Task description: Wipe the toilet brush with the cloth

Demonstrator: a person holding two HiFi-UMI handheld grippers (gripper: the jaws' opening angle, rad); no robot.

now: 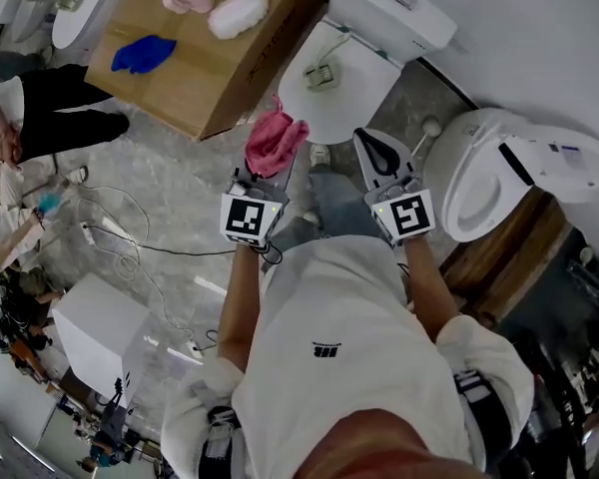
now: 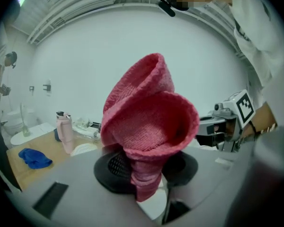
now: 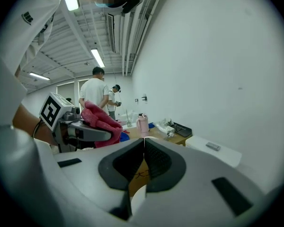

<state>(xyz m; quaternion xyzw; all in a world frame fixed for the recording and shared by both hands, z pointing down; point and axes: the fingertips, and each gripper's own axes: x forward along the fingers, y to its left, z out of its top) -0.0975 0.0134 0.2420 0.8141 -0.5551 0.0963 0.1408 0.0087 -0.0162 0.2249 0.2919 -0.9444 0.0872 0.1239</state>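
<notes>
Left tongs (image 1: 263, 176) clench the pink cloth (image 2: 149, 122), which is bunched upright. Right tongs (image 3: 143, 162) are pressed together on nothing. What looks like the brush (image 1: 425, 133) stands untouched beside a toilet (image 1: 464, 143). Judging by this, only the cloth is in hand, and fetching and wiping the brush remain.

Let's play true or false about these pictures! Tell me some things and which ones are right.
1. The left tool is gripping a pink cloth. True.
2. The right tool is holding a toilet brush. False: its jaws are shut together with nothing between them.
3. A blue cloth lies on the brown table. True.
4. The pink bottle lies on the floor. False: it stands upright on the table.
</notes>
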